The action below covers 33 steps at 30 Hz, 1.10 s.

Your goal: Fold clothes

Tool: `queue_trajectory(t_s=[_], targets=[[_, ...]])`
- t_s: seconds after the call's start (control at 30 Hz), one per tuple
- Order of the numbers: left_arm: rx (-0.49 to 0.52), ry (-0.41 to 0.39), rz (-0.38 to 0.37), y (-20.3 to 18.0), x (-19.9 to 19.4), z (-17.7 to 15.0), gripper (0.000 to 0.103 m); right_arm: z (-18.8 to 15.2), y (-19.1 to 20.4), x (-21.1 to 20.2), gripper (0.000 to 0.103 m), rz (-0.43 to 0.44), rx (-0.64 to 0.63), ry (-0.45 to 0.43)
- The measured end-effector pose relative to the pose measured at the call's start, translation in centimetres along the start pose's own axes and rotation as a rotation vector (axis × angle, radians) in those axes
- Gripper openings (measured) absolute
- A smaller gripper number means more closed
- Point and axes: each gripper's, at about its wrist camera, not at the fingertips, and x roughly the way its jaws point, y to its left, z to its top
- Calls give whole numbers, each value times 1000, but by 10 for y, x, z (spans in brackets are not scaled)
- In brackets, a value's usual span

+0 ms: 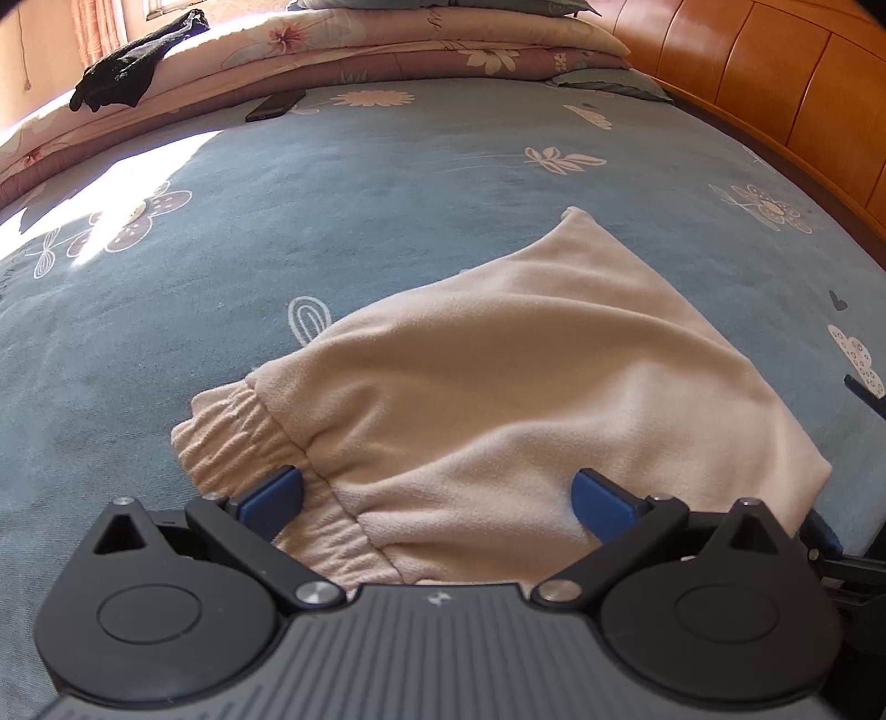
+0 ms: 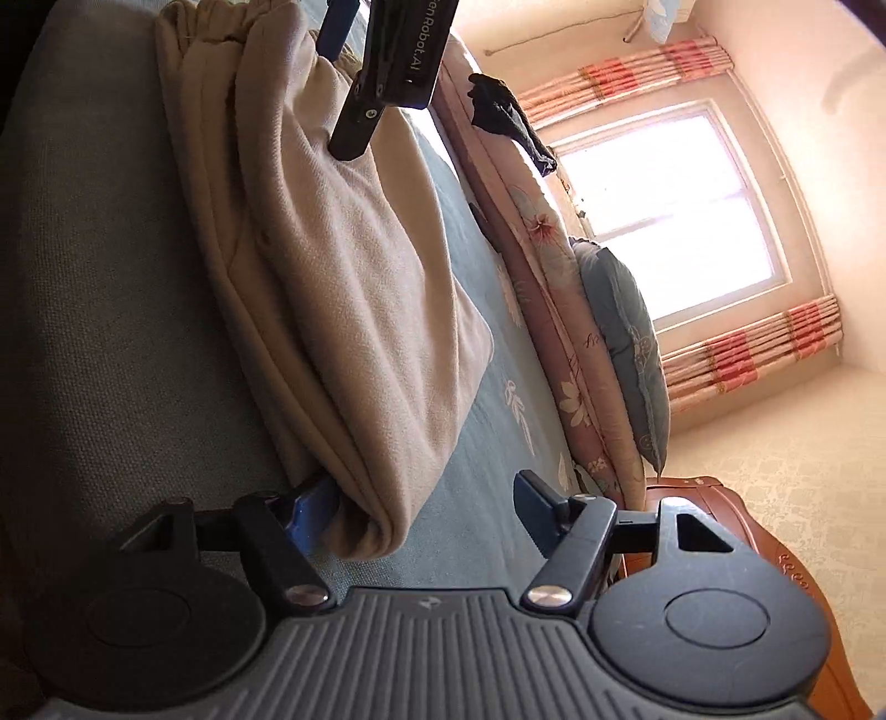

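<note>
Blue bedspread (image 1: 387, 183) bears folded beige garment (image 1: 498, 376) between left gripper (image 1: 437, 493) jaws

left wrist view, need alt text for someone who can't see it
A folded beige garment with an elastic waistband lies on a blue floral bedspread, between the open blue fingers of the left gripper. Behind are stacked quilts, a black cloth, a phone and a wooden headboard.

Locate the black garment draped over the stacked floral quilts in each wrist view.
Left wrist view: the black garment lies at top left, on the edge of the stacked floral quilts.
Right wrist view: the black garment is at upper centre, left of the window.
Shared landmark: the folded beige fleece trousers on the blue bedsheet.
</note>
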Motion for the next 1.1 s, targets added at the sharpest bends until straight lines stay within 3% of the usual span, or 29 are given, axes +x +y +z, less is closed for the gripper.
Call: queue_trajectory(t_s=[0.07, 0.13, 0.2, 0.33, 0.43, 0.53, 0.7, 0.8, 0.87, 0.93, 1.0, 1.03, 1.1], targets=[[4, -2, 2, 0, 0, -1, 103, -2, -2, -1, 73, -41, -23, -16], [6, -12, -6, 0, -1, -4, 102, -10, -15, -3, 72, -97, 50, 10], [15, -15, -8, -1, -1, -4, 103, -17, -32, -4, 72, -53, 174, 43], [19, -13, -4, 0, -2, -5, 102, -10, -16, -8, 72, -75, 120, 98], [15, -18, -7, 3, -2, -7, 102, -15, -26, -11, 72, -9, 233, 174], [20, -21, 1, 1, -3, -6, 102, -28, -32, -10, 69, -77, 221, 245], [52, -60, 16, -9, -15, -3, 102, -20, -73, -8, 60, 35, 442, 159], [60, -40, 42, -10, -10, -4, 103, -3, -81, 5, 54, 85, 488, 117], [38, -21, 32, -3, -3, -10, 103, -1, -74, 8, 54, 165, 504, 126], [36, -38, 21, -1, -3, -14, 103, -11, -53, 9, 48, 273, 513, 184], [51, -41, 29, -2, -4, -15, 103, -19, -41, -3, 47, 270, 505, 193], [55, -37, 35, -4, -6, -13, 102, -20, -41, -2, 47, 309, 502, 225], [65, -48, 47, -9, -13, -8, 102, -20, -51, -9, 47, 303, 532, 207]])
